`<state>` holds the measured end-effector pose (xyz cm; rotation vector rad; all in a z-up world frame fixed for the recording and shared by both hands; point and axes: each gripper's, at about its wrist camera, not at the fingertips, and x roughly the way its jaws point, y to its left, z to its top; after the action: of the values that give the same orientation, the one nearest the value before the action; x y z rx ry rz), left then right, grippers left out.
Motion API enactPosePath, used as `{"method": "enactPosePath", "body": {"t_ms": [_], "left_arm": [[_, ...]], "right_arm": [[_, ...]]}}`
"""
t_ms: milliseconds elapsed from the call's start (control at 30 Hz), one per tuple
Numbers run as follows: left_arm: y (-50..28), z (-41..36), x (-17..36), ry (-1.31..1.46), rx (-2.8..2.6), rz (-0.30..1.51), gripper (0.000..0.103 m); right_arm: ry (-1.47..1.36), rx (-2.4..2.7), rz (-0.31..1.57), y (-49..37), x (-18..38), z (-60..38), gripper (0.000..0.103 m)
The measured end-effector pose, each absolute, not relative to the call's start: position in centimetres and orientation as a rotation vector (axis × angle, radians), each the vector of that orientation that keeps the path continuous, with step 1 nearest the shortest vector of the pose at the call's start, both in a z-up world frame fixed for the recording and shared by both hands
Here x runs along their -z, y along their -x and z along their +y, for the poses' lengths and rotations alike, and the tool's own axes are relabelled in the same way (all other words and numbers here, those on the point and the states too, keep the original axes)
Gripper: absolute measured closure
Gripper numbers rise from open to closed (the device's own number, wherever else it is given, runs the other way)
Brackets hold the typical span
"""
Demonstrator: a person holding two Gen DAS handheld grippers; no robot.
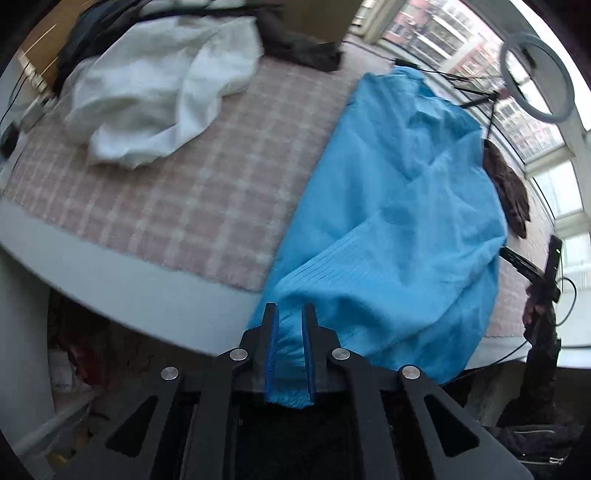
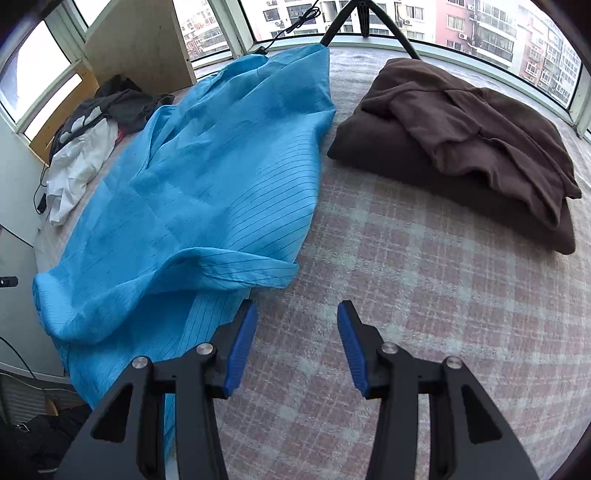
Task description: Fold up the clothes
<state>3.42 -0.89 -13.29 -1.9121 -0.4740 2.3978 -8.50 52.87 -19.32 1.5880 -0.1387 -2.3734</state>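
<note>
A light blue pinstriped garment (image 1: 388, 206) lies spread along the plaid-covered bed (image 1: 184, 206), with its near end hanging over the bed's edge. My left gripper (image 1: 290, 310) has a bunched fold of that near end between its blue pads; the jaws stand slightly apart and the cloth fills the gap from pad to pad. In the right wrist view the same garment (image 2: 207, 177) lies to the left. My right gripper (image 2: 297, 314) hovers open over bare plaid cover (image 2: 406, 314), its left finger beside the garment's edge, with nothing between the pads.
A folded brown garment (image 2: 461, 140) sits at the far right of the bed. A crumpled white cloth (image 1: 159, 92) and dark clothes (image 1: 295, 48) lie at the far left. A ring light (image 1: 535, 74) and tripod legs (image 2: 365, 22) stand by the windows.
</note>
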Motion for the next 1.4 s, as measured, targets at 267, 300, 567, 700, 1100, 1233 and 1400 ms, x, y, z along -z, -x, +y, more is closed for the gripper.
{"method": "enactPosePath", "body": {"t_ms": [267, 300, 567, 700, 1100, 1233, 1400], "left_arm": [[9.7, 22.0, 14.2, 1.567, -2.006, -0.111, 0.083], [10.7, 24.5, 15.2, 1.563, -1.971, -0.062, 0.083], [14.9, 31.4, 20.8, 1.619, -1.894, 0.116, 0.103], [15.8, 26.7, 19.4, 1.626, -2.007, 0.068, 0.103], [16.2, 20.4, 19.4, 1.669, -2.087, -0.018, 0.103], [16.4, 19.3, 19.2, 1.676, -2.079, -0.071, 0.103], [15.1, 20.3, 17.6, 1.660, -1.975, -0.047, 0.091]], "right_arm": [[-1.534, 2.362, -0.283, 10.6, 19.0, 52.7, 0.058], [-1.519, 2.364, -0.287, 10.7, 18.6, 52.6, 0.058], [-1.469, 2.351, -0.301, 11.3, 17.1, 51.8, 0.058], [-1.436, 2.331, -0.377, 10.8, 16.9, 53.4, 0.058], [-1.420, 2.155, -0.440, 12.5, 19.8, 50.4, 0.058], [-1.459, 2.235, -0.277, 13.3, 20.3, 48.3, 0.058], [-1.512, 2.371, -0.263, 12.0, 19.7, 49.5, 0.096]]}}
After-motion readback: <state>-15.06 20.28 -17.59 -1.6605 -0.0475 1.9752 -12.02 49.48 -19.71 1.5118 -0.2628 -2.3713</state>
